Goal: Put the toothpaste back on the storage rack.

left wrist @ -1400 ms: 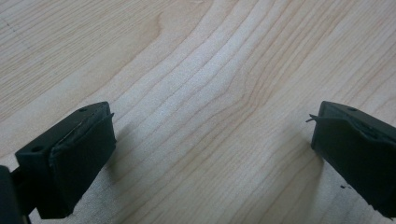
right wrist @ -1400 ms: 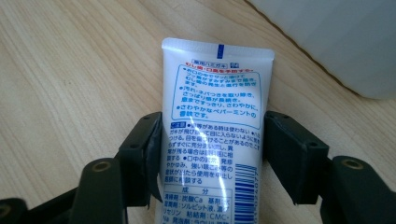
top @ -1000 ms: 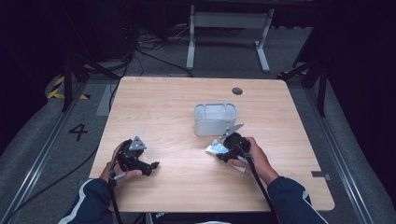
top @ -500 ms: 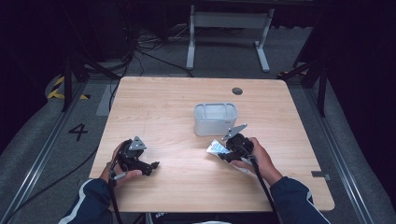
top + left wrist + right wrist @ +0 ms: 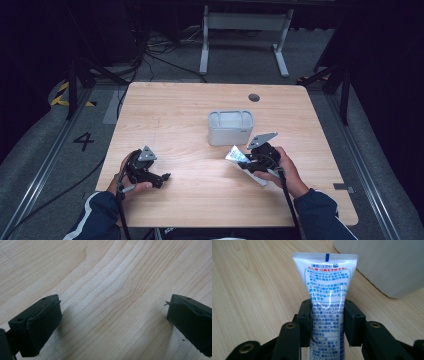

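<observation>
Right gripper [image 5: 327, 322] jaws, just closing, clamp the soft, light toothpaste tube [image 5: 325, 290] mid-body at 5 o'clock of the grey container [image 5: 231, 127]; grip the firmer lower body; left gripper [image 5: 112, 315] jaws apart.

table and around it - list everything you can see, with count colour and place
tube: 1, white with blue and red print, clamped between the right gripper's jaws, crimped end towards the bin
bin: 1, pale grey, translucent, standing near the table's middle, just beyond the tube
table: 1, light wood, with a dark round hole near its far edge
stand: 1, white metal frame, on the floor beyond the table
cables: several, black, on the floor at far left
number 4: 1, black, marked on the floor left of the table
left gripper: 1, black, jaws wide apart over bare wood
right gripper: 1, black, jaws just closing on the tube
hands and sleeves: 2, dark blue sleeves, at the near edge
</observation>
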{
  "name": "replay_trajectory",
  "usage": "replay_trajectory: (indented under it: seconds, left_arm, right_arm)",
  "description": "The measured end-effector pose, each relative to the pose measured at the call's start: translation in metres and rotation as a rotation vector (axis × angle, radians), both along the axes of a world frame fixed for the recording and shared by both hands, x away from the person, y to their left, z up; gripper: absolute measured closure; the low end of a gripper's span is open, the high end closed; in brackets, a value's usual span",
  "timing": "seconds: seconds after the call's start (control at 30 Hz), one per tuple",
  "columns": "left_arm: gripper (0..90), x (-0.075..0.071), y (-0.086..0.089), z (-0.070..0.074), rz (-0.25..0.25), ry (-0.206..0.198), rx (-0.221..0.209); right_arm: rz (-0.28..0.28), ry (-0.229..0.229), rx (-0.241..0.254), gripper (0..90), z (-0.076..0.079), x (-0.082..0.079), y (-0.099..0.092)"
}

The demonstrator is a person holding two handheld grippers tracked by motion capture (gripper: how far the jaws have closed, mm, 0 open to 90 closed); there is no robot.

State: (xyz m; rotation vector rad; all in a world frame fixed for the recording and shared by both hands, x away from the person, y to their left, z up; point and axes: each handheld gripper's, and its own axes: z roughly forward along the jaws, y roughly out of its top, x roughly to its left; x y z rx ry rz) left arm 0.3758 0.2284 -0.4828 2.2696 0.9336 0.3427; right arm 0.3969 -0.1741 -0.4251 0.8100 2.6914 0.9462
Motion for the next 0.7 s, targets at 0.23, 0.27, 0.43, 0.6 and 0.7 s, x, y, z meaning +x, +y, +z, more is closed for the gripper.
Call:
replay_trajectory:
  seconds: [0.23,0.27,0.43,0.6,0.7]
  left_arm:
    - [0.4,-0.002,0.0,0.0,0.01,0.0,-0.003]
    - [0.4,-0.001,0.0,0.0,0.007,-0.004,0.0]
    - [0.4,-0.002,0.0,0.0,0.009,-0.001,-0.005]
    - [0.2,-0.001,0.0,0.0,0.008,-0.001,-0.004]
    - [0.2,-0.001,0.0,0.0,0.007,0.001,-0.003]
  right_arm:
    - [0.013,-0.023,0.042,64.2,0.008,-0.002,-0.006]
    - [0.018,-0.026,0.051,64.4,0.009,-0.003,-0.006]
    - [0.03,-0.047,0.068,65.3,0.011,-0.005,-0.006]
    - [0.025,-0.067,0.113,65.8,0.013,-0.006,-0.012]
    - [0.022,-0.083,0.134,66.1,0.015,-0.006,-0.016]
